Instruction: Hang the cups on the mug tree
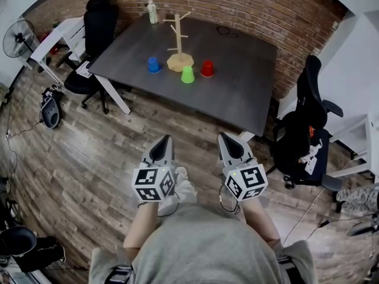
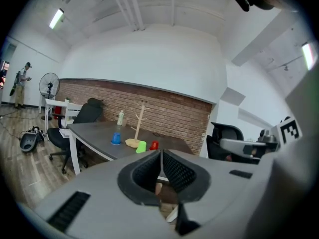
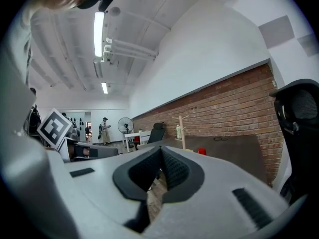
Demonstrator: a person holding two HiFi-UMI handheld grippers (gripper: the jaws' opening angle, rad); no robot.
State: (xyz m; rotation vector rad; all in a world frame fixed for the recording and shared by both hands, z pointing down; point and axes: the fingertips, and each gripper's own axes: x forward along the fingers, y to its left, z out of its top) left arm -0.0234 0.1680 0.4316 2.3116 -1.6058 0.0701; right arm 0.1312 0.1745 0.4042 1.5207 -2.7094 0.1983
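Observation:
A wooden mug tree [image 1: 177,40] stands on the dark grey table [image 1: 237,93], with nothing on its pegs. Around its base sit a blue cup [image 1: 153,65], a green cup [image 1: 187,74] and a red cup [image 1: 206,68], all upside down. My left gripper [image 1: 165,139] and right gripper [image 1: 227,138] are held side by side over the wooden floor, well short of the table, both shut and empty. The left gripper view shows the mug tree [image 2: 139,123], blue cup [image 2: 116,139], green cup [image 2: 141,146] and red cup [image 2: 154,145] far ahead. The right gripper view catches the tree [image 3: 181,128] and red cup [image 3: 201,151].
A black office chair [image 1: 95,37] stands at the table's left, another [image 1: 305,129] at its right corner. A bottle [image 1: 153,12] stands at the table's far edge by the brick wall. A fan [image 1: 16,38] and white desk stand far left. Cables cross the floor.

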